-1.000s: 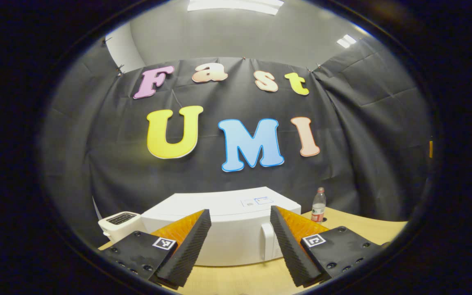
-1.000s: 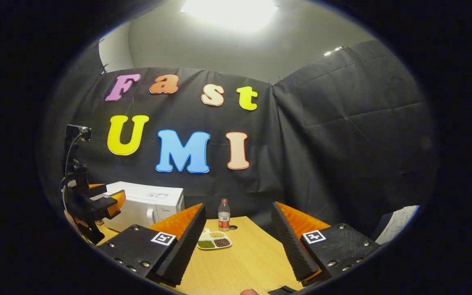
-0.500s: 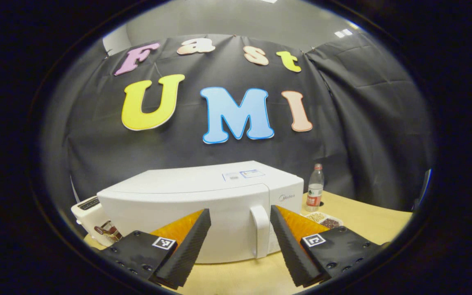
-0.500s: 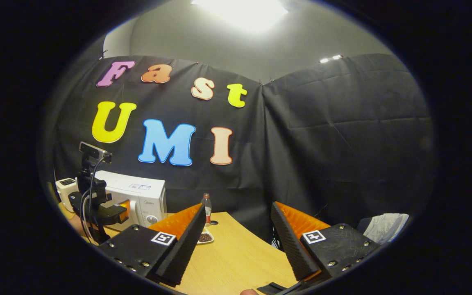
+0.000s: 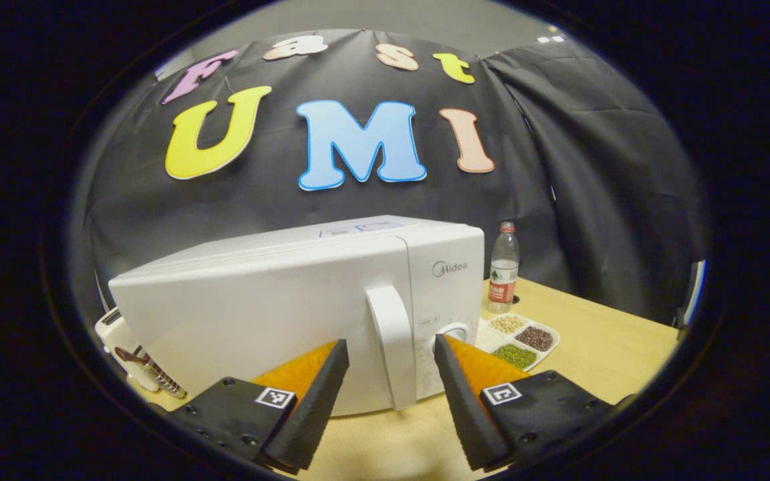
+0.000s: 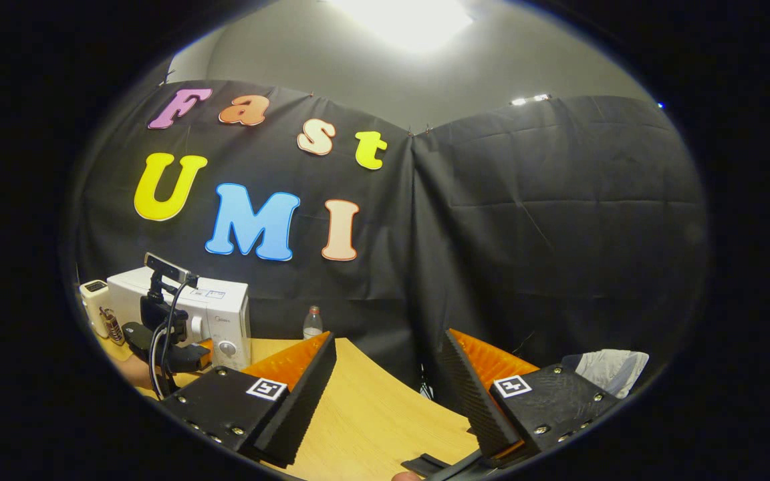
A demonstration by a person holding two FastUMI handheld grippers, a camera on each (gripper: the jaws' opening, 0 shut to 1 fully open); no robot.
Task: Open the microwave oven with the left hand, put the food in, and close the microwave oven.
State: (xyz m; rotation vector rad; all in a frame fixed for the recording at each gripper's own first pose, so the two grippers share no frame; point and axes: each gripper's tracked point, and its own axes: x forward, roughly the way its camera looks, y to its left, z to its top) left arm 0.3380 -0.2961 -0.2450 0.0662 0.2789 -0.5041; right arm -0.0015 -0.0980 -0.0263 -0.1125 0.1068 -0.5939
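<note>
On the wooden table (image 5: pixel 599 341), the microwave's door handle (image 5: pixel 390 344) stands just ahead between the left gripper's (image 5: pixel 385 391) spread fingers.

Right gripper (image 6: pixel 385 381) spread-jawed above table (image 6: pixel 371 414)

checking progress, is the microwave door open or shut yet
Shut: the microwave door sits flush with the body, its handle ungrasped between the left claw's open fingers.

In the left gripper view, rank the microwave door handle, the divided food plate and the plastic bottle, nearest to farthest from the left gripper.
1. White microwave door handle, between the left gripper's open fingers.
2. White divided food plate, right.
3. Clear plastic bottle, behind the plate.
</note>
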